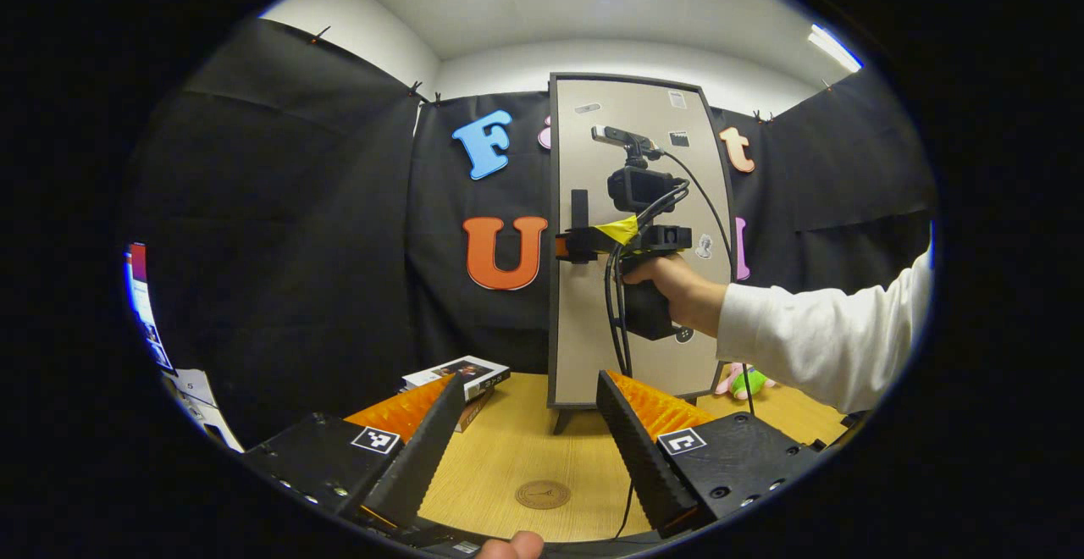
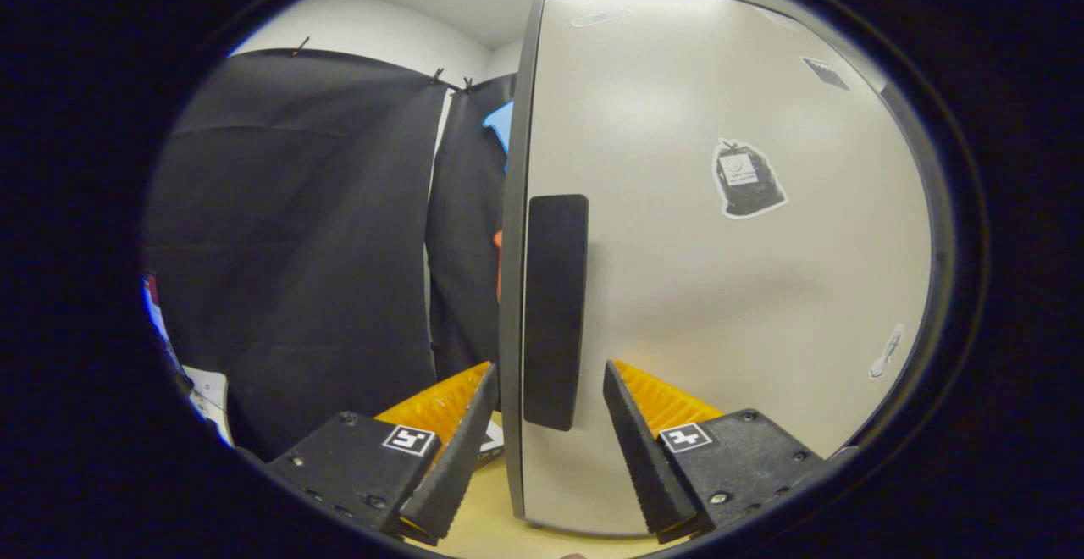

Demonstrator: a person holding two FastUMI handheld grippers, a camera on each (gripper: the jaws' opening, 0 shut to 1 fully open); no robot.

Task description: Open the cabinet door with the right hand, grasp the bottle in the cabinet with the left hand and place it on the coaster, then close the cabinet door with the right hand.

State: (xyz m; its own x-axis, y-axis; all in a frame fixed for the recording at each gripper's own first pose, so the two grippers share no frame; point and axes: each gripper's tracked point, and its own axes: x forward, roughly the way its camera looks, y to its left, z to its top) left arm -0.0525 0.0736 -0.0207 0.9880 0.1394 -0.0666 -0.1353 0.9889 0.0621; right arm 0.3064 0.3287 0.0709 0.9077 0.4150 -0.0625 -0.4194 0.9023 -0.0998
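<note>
Beige and framed in dark trim, the cabinet door (image 2: 720,271) stands closed in front of my right gripper (image 2: 550,381). Its fingers are spread apart, one on each side of the dark vertical handle (image 2: 555,309) at the door's left edge, and I cannot tell whether either finger touches it. In the left gripper view I see the same cabinet door (image 1: 593,330) upright at the back of the wooden table (image 1: 508,457), with the right gripper (image 1: 580,241) at the handle (image 1: 579,207), held by a hand (image 1: 677,288) in a white sleeve (image 1: 821,343). My left gripper (image 1: 529,390) hangs low over the table with its fingers wide apart and nothing between them. A round brown coaster (image 1: 543,494) lies on the table just ahead of those fingers, between them in the view. Some boxes (image 1: 457,377) sit left of the cabinet.
</note>
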